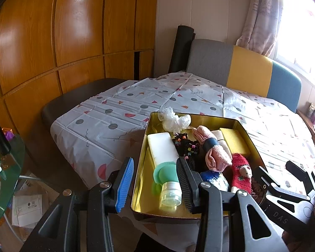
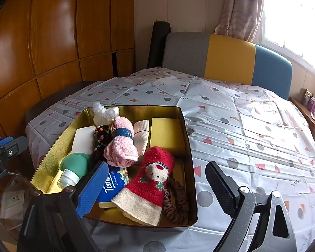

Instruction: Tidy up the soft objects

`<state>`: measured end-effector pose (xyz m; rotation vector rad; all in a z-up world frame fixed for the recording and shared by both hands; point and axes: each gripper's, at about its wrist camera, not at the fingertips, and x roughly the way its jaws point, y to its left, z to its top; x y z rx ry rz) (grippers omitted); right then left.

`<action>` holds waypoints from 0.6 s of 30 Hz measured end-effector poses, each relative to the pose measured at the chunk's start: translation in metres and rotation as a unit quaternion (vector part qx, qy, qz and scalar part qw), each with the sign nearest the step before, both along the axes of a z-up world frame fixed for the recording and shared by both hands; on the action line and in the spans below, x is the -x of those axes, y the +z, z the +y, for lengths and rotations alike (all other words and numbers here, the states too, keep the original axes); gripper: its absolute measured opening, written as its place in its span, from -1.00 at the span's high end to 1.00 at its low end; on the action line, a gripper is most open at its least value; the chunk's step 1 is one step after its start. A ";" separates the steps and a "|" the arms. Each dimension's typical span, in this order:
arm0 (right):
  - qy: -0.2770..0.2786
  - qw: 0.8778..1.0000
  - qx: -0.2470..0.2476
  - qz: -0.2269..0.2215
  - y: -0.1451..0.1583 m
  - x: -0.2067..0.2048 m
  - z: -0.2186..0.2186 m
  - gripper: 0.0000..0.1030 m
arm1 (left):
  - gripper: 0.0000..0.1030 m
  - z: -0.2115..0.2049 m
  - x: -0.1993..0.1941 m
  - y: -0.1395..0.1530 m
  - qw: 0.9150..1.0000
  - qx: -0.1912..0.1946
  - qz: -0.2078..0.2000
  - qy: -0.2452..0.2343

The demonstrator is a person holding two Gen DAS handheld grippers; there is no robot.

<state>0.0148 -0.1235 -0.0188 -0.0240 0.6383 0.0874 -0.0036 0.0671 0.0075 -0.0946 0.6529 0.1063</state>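
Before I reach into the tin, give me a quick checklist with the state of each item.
1. Left gripper empty, jaws apart: ok.
2. Right gripper empty, jaws apart: ok.
3. Tin sits flat on the tablecloth: ok.
4. Red sock on top, free to lift: ok.
5. Brown scrunchie free of the sock: not ok, partly under it.
6. Tissue pack fully clear: not ok, sock overlaps it.

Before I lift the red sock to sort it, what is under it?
The red sock lies across the blue tissue pack and the brown scrunchie, both partly showing, in the gold tin. Anything else beneath it is covered.
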 end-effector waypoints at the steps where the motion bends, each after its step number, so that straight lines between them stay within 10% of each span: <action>1: 0.000 1.000 0.000 0.000 0.000 0.000 0.000 -0.83 | 0.18 0.000 0.000 0.000 1.000 0.000 0.000 0.000; 18: -0.002 1.000 0.000 -0.001 -0.001 0.002 0.000 -0.84 | 0.18 0.002 0.000 -0.001 1.000 0.001 0.001 0.001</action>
